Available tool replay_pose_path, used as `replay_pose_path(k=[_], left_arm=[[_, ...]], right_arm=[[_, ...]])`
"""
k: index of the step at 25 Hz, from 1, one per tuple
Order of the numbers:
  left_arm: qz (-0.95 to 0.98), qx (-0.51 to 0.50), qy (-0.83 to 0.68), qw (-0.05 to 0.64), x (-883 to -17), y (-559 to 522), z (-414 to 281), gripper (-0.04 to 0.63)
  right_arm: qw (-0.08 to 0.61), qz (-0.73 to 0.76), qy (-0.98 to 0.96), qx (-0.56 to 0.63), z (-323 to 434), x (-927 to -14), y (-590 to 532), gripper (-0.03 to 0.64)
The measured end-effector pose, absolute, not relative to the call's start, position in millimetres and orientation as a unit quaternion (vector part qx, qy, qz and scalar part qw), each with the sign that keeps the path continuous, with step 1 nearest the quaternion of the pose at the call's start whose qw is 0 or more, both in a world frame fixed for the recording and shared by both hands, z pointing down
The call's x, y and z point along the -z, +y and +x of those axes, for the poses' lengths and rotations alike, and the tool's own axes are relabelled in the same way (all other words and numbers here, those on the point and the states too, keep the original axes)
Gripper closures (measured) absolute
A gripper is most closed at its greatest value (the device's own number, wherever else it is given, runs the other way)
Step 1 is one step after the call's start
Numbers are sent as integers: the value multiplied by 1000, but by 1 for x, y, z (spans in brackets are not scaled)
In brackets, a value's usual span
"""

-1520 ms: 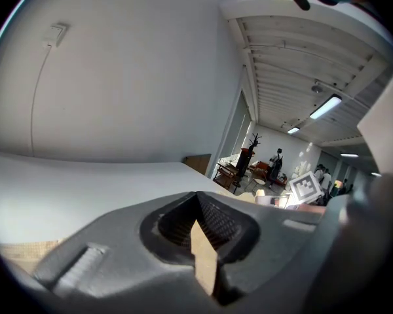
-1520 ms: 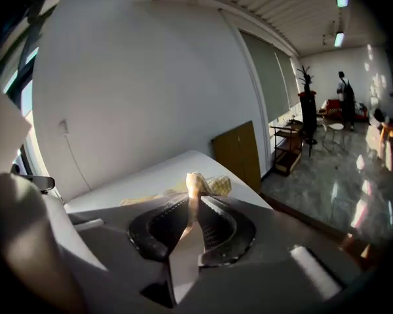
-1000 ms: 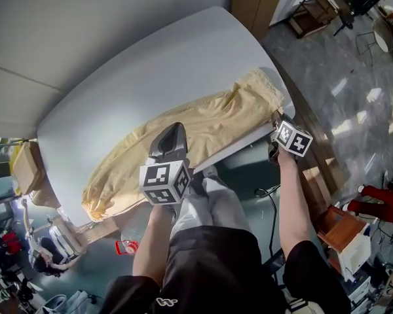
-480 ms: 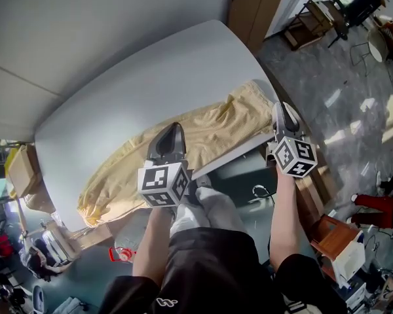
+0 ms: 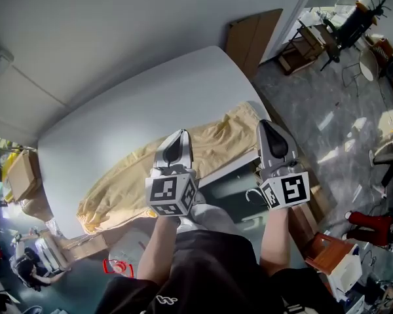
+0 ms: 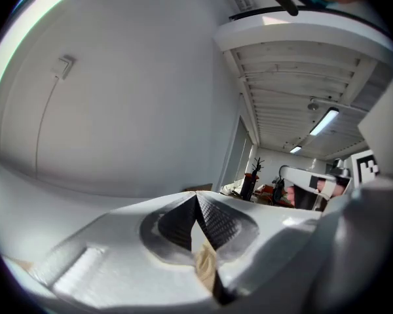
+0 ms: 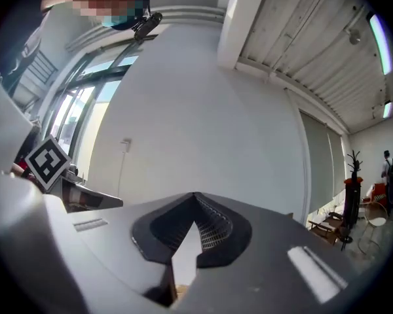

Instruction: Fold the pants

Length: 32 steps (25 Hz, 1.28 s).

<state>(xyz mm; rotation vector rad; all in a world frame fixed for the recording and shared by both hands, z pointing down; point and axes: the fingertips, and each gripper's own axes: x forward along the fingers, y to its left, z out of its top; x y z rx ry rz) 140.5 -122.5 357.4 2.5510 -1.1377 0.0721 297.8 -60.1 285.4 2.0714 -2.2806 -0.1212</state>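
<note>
Lying stretched along the near edge of the pale grey curved table, the light yellow cloth pants run slantwise, with the waist end up at the right and the leg ends down at the left, near the table's corner. The left claw sits over the pants about midway along their near edge, pointing away from the person. In the left gripper view its jaws are clenched, and a pinch of that yellow cloth is squeezed low between them, so it has the pants in its grasp. Over to the right claw: it is just beside the waist end, at the table's right edge, also pointing away. Its jaws have just been closing, and in the right gripper view the tips are pressed together. A sliver of tan shows low in the gap behind the tips, but whether that is cloth is too small to tell. The two claws stand apart with the upper part of the pants between them.
</note>
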Motion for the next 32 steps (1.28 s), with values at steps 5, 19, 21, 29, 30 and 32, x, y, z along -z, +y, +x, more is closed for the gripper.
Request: replay_pose_path(k=[5,19,21,29,30,32], left_arm=[[903,-9,-399,157,-337,-121,133,589],[909,-59,-362,197,-385,-115,160,589],[911,-68,-353,201,-394,-117,176,590],[918,-115,-315,211,-431,-111,239,589],[917,-119,-315,214,-435,-112,241,589],[914,-125,-317,219,-443,-115,246,589]], right_arm=[[28,663,-747,42,277,-279,-63,612],[44,738,-672,-53,355,-348,-45,605],[40,736,-670,-87,373,-369,-49,539],[48,736,-640,-215,443,-462,-52,402],[51,735,-635,-231,448,-475,-52,393],[63,732,-626,-262,455,-503,-51,376]])
